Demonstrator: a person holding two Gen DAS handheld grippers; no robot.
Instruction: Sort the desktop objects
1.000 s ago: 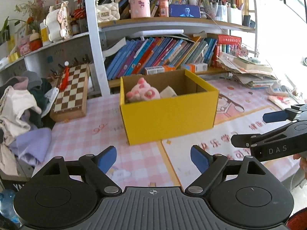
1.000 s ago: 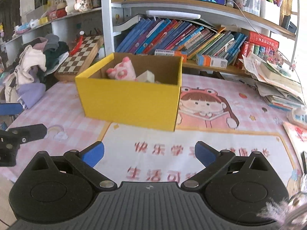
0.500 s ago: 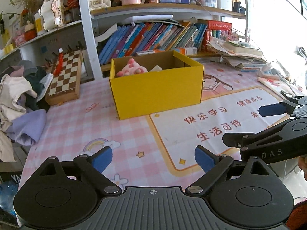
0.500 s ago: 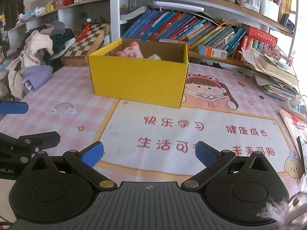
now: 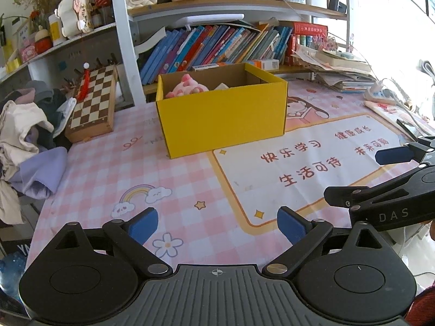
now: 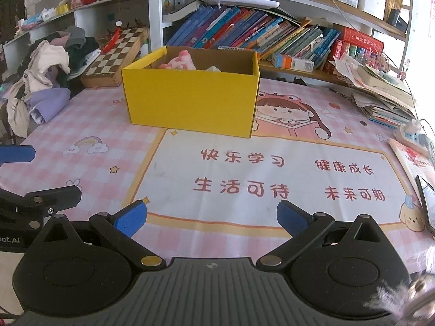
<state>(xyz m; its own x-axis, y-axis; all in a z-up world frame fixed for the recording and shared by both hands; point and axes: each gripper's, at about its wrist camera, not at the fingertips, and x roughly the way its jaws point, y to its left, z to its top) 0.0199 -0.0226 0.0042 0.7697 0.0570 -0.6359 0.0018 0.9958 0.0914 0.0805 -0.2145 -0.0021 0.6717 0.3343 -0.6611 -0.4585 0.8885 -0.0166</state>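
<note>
A yellow cardboard box (image 5: pixel 223 119) (image 6: pixel 190 103) stands open-topped on the pink checked desk mat (image 5: pixel 130 168) (image 6: pixel 89 125). A pink plush toy (image 5: pixel 187 88) (image 6: pixel 179 61) and a pale object (image 5: pixel 221 86) lie inside it. My left gripper (image 5: pixel 217 224) hangs over the near part of the mat, well short of the box, open with nothing between its blue pads. My right gripper (image 6: pixel 212 217) is open and empty too, above the white printed panel (image 6: pixel 272 174). Each gripper shows at the side of the other's view.
A chessboard (image 5: pixel 92 103) leans at the back left beside a heap of clothes (image 5: pixel 24 130). A bookshelf (image 5: pixel 217 46) stands behind the box. Stacked papers (image 6: pixel 380 95), a power strip (image 6: pixel 413 135) and a booklet (image 6: pixel 416 163) line the right side.
Both grippers have drawn back from the yellow box, which now looks smaller and farther away, with more of the mat in sight. Both stay open and empty.
</note>
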